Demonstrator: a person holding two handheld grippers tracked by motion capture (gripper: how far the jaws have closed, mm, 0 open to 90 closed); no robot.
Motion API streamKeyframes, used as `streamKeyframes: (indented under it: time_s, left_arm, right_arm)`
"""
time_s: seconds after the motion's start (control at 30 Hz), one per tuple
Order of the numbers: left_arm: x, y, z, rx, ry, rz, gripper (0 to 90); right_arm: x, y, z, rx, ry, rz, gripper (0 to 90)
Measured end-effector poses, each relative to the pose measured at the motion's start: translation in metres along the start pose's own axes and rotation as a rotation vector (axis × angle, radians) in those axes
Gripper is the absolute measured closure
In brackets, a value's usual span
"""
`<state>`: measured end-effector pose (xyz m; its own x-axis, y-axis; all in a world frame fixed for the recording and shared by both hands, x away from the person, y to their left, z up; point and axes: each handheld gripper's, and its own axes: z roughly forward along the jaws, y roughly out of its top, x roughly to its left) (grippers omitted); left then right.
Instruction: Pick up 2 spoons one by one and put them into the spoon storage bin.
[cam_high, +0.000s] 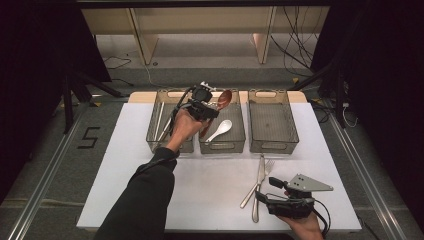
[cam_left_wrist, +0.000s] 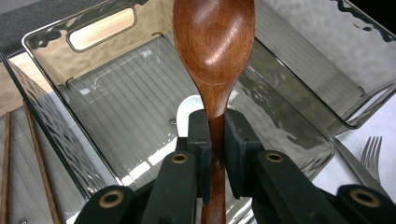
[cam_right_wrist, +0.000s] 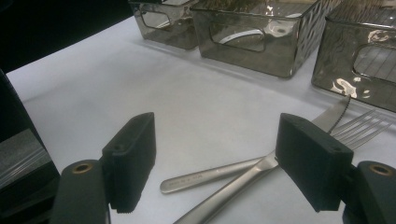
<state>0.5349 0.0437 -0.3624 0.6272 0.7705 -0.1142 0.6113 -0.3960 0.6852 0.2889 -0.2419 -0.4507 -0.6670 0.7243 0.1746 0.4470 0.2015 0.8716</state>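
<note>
My left gripper (cam_high: 214, 106) hangs over the middle smoky plastic bin (cam_high: 222, 149) and is shut on the neck of a brown wooden spoon (cam_high: 224, 98). In the left gripper view the pads (cam_left_wrist: 201, 140) pinch the wooden spoon (cam_left_wrist: 215, 42) just below its bowl, above the bin's ribbed floor (cam_left_wrist: 130, 116). A white spoon (cam_high: 220, 129) lies in that bin. Near the table's front right my right gripper (cam_high: 268, 190) rests open, and in the right gripper view its jaws (cam_right_wrist: 219, 168) straddle the handles of a steel fork (cam_right_wrist: 205, 177) and knife (cam_right_wrist: 243, 179) without touching them.
Three bins stand in a row at the back of the white table (cam_high: 150, 200): the left bin (cam_high: 170, 149) holds chopsticks (cam_high: 159, 120), and the right bin (cam_high: 274, 149) has nothing visible in it. The knife (cam_high: 258, 187) and fork (cam_high: 265, 172) lie crossed at the front right.
</note>
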Motion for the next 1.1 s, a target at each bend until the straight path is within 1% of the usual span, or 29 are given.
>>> streamKeyframes:
  time_s: [0.17,0.2,0.3,0.4,0.57,0.6,0.67,0.7,0.83,0.87,1.1]
  left_arm:
    - [0.002,0.001,0.004,-0.004,-0.001,-0.011,81.3]
    - [0.002,0.0,0.005,-0.001,0.0,-0.006,81.3]
    - [0.003,-0.001,0.007,-0.003,0.001,-0.013,81.3]
    - [0.003,-0.002,0.01,-0.003,0.003,-0.011,81.2]
    - [0.006,-0.005,0.016,-0.006,0.005,-0.033,81.2]
    - [0.007,-0.006,0.016,-0.003,0.005,-0.03,81.2]
    - [0.007,-0.008,0.018,-0.004,0.004,-0.039,81.2]
    - [0.008,-0.008,0.019,0.0,0.006,-0.037,81.2]
    - [0.009,-0.011,0.023,0.002,0.003,-0.048,81.1]
    - [0.009,-0.011,0.023,0.005,0.003,-0.045,81.1]
    - [0.009,-0.013,0.025,0.013,0.0,-0.063,79.5]
  right_arm:
    - [0.0,0.0,0.0,0.0,0.002,-0.001,29.8]
    - [0.0,0.0,0.0,0.0,0.002,0.0,29.8]
    - [0.0,0.0,0.0,0.0,0.002,0.0,29.8]
    - [0.0,0.0,0.0,0.0,0.002,-0.001,29.8]
    - [0.0,0.0,0.0,0.001,0.003,-0.002,29.8]
    - [0.0,0.0,0.0,0.001,0.002,-0.001,29.8]
    - [0.0,0.0,0.0,-0.001,0.003,-0.001,29.8]
    - [0.0,0.0,0.0,0.0,0.002,-0.001,29.8]
    - [0.001,0.0,0.0,0.001,0.003,-0.001,29.8]
    - [0.001,0.0,0.0,0.002,0.003,-0.001,29.8]
    - [0.001,0.0,0.0,0.001,0.003,-0.001,29.8]
